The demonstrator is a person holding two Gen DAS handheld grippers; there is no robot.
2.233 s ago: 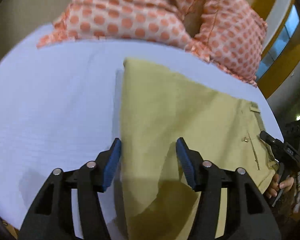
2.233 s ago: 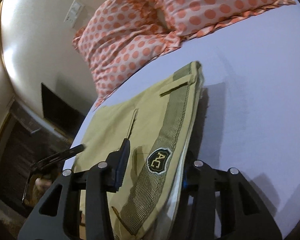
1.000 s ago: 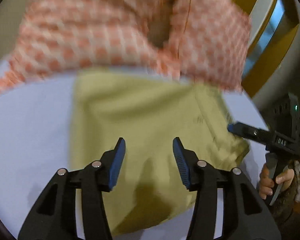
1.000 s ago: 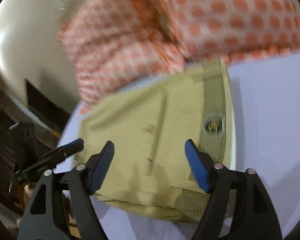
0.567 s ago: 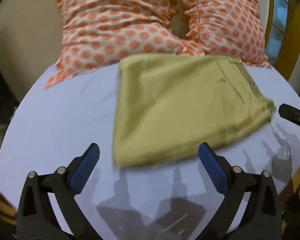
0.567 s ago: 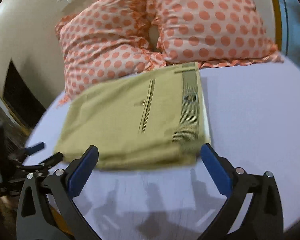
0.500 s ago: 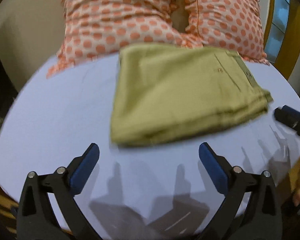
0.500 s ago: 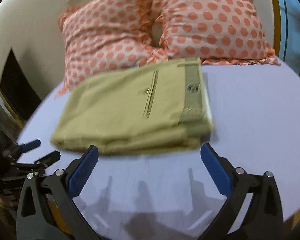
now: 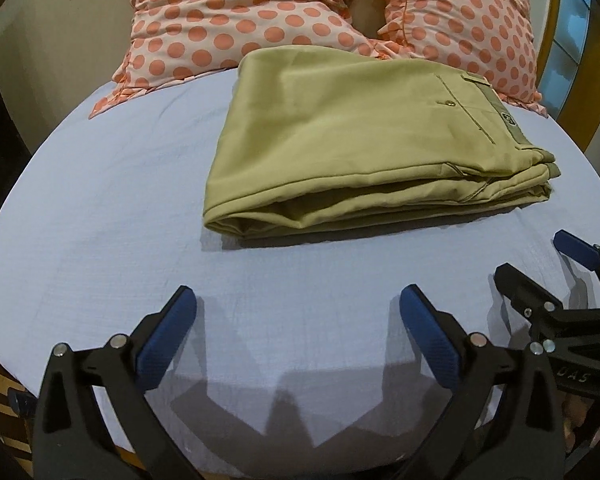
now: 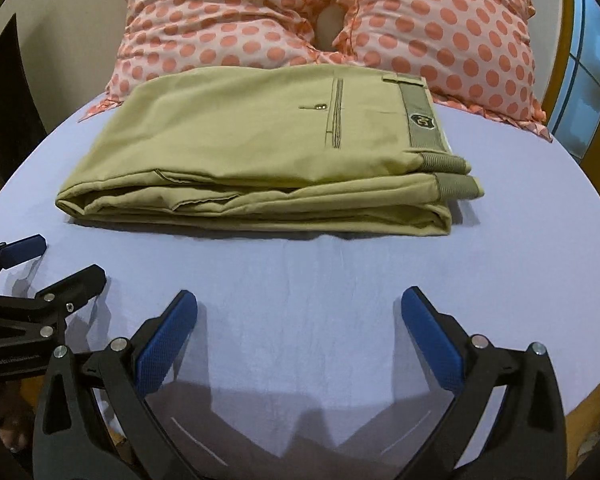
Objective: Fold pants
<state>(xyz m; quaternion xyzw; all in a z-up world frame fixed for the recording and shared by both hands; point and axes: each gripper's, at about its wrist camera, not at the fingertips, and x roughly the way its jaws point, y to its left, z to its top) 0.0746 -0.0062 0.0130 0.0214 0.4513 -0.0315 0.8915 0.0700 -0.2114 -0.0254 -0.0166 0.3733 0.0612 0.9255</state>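
Pants folded on bedsheet, polka-dot pillows behind

We see a bed covered by a pale blue sheet. Beyond our fingertips the folded khaki pants lie flat on it, and two orange polka-dot pillows rest at its far end, touching the pants.
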